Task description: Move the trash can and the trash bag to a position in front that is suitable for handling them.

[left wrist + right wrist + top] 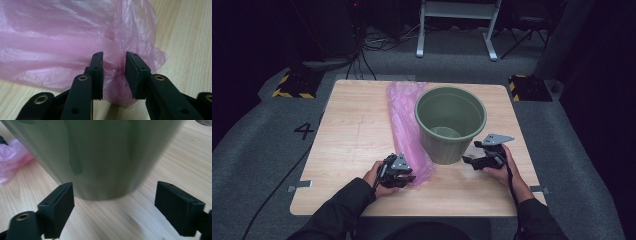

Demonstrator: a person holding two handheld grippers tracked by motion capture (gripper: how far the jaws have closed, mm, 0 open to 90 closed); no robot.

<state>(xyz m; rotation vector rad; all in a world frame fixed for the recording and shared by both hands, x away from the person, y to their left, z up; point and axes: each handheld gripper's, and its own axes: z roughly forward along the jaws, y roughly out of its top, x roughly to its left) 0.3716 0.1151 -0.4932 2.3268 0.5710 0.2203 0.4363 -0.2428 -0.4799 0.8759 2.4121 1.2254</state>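
High view: pink plastic bag (404, 125) lies flat on the tabletop (352, 135) as a long strip running near to far, just left of the green bin (451, 122) and touching its side. Left gripper (401, 176) sits at the bag's near end. Right gripper (477, 159) hovers just right of the bin's base, apart from it.

Left gripper view: jaws straddle a bunched fold at the bag's near end (113, 72); film sits between the pads, but a gap remains and I can't see them pressing on it yet, so not a grip. Film reads as thin, limp, crinkly and near weightless. It will slide and collapse, not lift as a sheet. Judgement: pinch a gathered wad, several layers thick, close to the mouth edge; a single layer would likely slip out or stretch.

Right gripper view: jaws stand wide apart with nothing between them, facing the bin's lower wall (100, 157); frame is motion-blurred. Bin looks like rigid, smooth, light plastic with a tapered wall, so a side grab would tend to slide. Judgement: the rim is the better hold, and the empty bin may tip or skid if nudged.
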